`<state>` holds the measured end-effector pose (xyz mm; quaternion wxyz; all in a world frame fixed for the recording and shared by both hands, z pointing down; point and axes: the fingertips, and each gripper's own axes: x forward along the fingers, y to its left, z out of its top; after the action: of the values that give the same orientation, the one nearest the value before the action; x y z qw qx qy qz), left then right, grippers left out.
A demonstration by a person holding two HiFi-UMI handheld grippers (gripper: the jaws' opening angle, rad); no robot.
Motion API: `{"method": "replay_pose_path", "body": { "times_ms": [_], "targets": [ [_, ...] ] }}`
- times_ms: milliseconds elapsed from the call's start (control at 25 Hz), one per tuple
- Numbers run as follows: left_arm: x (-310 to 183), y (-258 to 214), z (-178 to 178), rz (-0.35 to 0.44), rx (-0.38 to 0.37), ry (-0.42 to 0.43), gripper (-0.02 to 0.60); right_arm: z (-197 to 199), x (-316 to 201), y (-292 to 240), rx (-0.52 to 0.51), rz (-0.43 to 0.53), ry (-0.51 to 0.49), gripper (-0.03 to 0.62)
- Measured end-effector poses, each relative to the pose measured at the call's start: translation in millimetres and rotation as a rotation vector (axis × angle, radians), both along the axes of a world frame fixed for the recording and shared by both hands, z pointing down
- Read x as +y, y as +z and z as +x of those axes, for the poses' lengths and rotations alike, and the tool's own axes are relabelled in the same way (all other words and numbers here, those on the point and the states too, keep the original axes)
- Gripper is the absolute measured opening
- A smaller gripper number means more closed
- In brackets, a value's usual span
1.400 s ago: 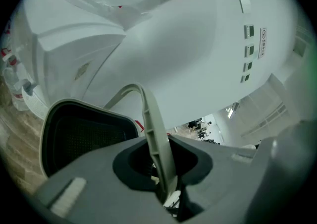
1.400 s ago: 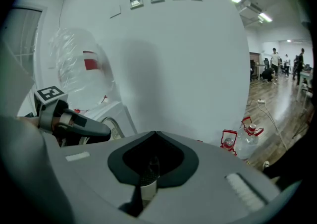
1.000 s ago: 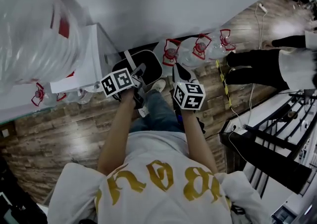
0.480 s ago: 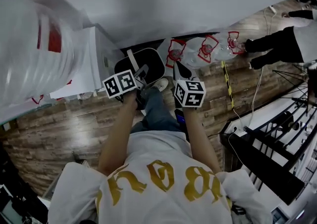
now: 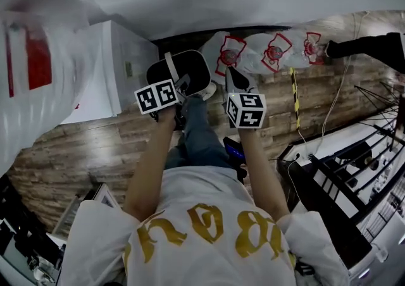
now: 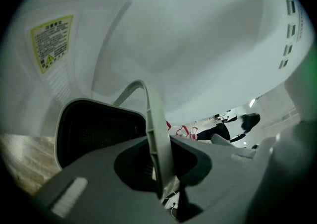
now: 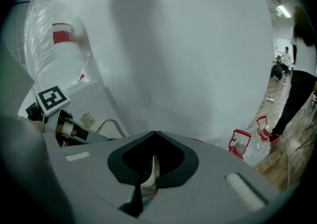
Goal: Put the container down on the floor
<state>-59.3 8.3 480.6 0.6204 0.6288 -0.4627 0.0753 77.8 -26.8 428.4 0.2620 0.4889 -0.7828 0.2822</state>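
Observation:
The container point(image 5: 183, 68) is a black bin with a pale rim and a grey bail handle point(image 6: 156, 129), hanging above the wooden floor point(image 5: 95, 145) close to a white wall. In the left gripper view its dark mesh side point(image 6: 94, 131) fills the lower left. My left gripper point(image 5: 182, 87) point(image 6: 161, 181) is shut on the grey handle. My right gripper point(image 5: 233, 80) point(image 7: 147, 178) sits at the bin's right edge, shut on a thin pale strip that looks like the rim. The other gripper's marker cube point(image 7: 51, 98) shows at the left of the right gripper view.
A white appliance point(image 5: 111, 66) stands left of the bin with a big clear water jug point(image 5: 35, 73) beside it. Empty bottles with red handles point(image 5: 272, 50) lie along the wall. A black rack point(image 5: 342, 171), cables and striped tape point(image 5: 294, 98) are on the right. A person's leg point(image 5: 370, 44) is far right.
The view has swung, so the wall, the jug and the bottles have shifted in the picture. Both grippers keep their hold on the bin. The person at the right has moved away.

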Motion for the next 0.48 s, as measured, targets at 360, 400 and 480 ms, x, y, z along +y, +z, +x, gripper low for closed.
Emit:
{"method": "replay_pose_path", "body": {
  "times_ms": [360,400,480],
  "targets": [
    [-5,63,-13,-0.086,-0.061,-0.008,0.043,-16,-7,54,0.052,-0.059,-0.134,0.028],
    [-4,69,-14,-0.094,-0.065,-0.010,0.043,-19,-4,60,0.059,-0.066,-0.158,0.029],
    [-3,79,-16,-0.106,-0.071,-0.014,0.043,-23,0,72,0.057,-0.086,-0.190,0.029]
  ]
}}
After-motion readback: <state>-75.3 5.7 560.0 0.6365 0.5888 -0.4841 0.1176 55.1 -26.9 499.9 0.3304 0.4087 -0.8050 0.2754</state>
